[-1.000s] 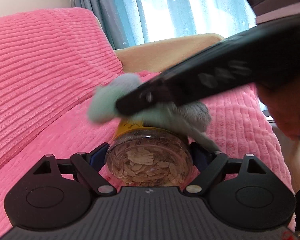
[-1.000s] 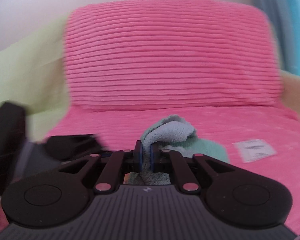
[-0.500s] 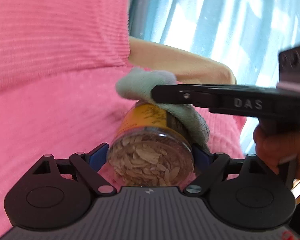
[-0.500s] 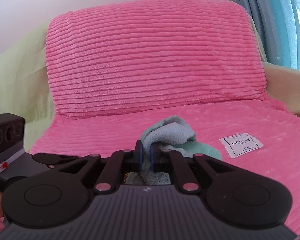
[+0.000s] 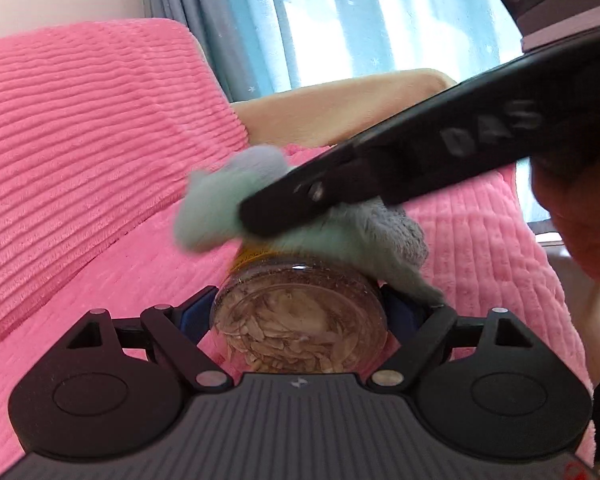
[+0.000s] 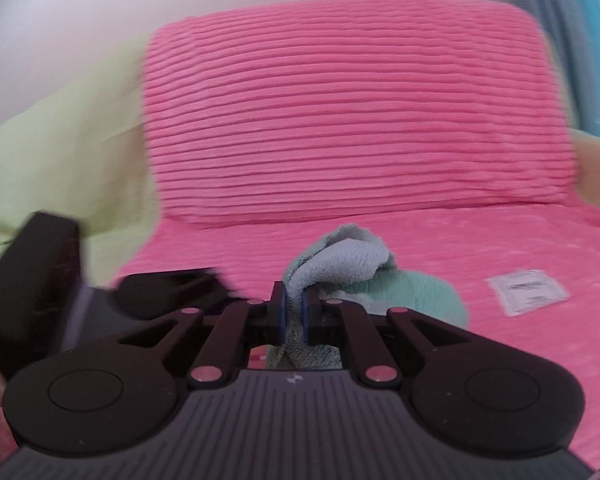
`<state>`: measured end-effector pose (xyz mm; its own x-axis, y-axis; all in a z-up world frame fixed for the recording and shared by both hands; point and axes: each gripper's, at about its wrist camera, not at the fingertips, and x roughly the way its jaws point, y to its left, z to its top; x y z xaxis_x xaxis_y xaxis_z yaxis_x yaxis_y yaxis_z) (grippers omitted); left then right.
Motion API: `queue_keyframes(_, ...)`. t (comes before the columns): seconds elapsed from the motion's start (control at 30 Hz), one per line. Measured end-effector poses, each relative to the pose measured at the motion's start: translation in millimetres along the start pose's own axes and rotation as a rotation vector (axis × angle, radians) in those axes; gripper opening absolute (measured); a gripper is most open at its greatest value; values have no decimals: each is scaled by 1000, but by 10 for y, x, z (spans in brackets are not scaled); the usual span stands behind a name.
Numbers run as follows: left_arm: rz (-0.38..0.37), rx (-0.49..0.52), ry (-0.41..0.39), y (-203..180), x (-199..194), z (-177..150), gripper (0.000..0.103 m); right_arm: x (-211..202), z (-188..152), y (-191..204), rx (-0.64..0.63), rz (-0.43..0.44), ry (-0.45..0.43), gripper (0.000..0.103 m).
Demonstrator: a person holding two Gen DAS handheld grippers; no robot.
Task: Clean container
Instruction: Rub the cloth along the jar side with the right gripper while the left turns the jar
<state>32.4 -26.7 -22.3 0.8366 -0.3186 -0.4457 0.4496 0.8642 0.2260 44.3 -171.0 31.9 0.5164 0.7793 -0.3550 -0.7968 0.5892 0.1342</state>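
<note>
My left gripper (image 5: 300, 312) is shut on a clear plastic jar (image 5: 300, 328) with pale flakes inside and a yellow label, held on its side with its base toward the camera. My right gripper (image 6: 294, 312) is shut on a folded green-and-grey cloth (image 6: 352, 272). In the left wrist view the cloth (image 5: 220, 212) lies pressed over the top of the jar, under the right gripper's black body (image 5: 420, 164), which comes in from the upper right. The jar's far end is hidden by the cloth.
Both grippers hang over a sofa seat with a pink ribbed cover (image 6: 460, 240) and a pink back cushion (image 6: 340, 120). A small white label (image 6: 528, 292) lies on the seat at the right. Blue curtains (image 5: 340, 20) and a beige armrest (image 5: 340, 108) lie beyond. A hand (image 5: 580, 220) holds the right gripper.
The cloth has swept across the jar: half a second ago the right gripper lay level over it, now it slants down to the left. Both views have swung and blurred.
</note>
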Motion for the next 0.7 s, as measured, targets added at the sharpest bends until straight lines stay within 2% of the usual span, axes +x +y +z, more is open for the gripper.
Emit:
queue_keyframes(0.1, 0, 0, 0, -8, -1, 0, 86, 32, 4, 50, -45, -9, 8, 5)
queue_keyframes(0.17, 0, 3, 1, -21, -6, 1, 86, 41, 9, -38, -19, -46, 0, 5)
queue_keyframes(0.3, 6, 18, 2, -47, -10, -4, 86, 34, -14, -254, 35, -217, -28, 5)
queue_keyframes(0.37, 6, 15, 4, -43, -18, 0, 86, 17, -31, -333, 70, -236, -39, 5)
queue_keyframes(0.47, -3, -22, 15, -7, -36, -3, 86, 31, -24, -304, 53, -239, -38, 5)
queue_keyframes(0.53, -35, -105, 10, 89, -51, -2, 86, 37, -16, -280, 44, -243, -34, 6)
queue_keyframes(0.63, -133, -343, -27, 374, -89, -29, 89, 20, -11, -303, 56, -240, -33, 5)
queue_keyframes(0.7, -170, -458, -28, 509, -76, -71, 89, 7, -10, -320, 66, -237, -34, 6)
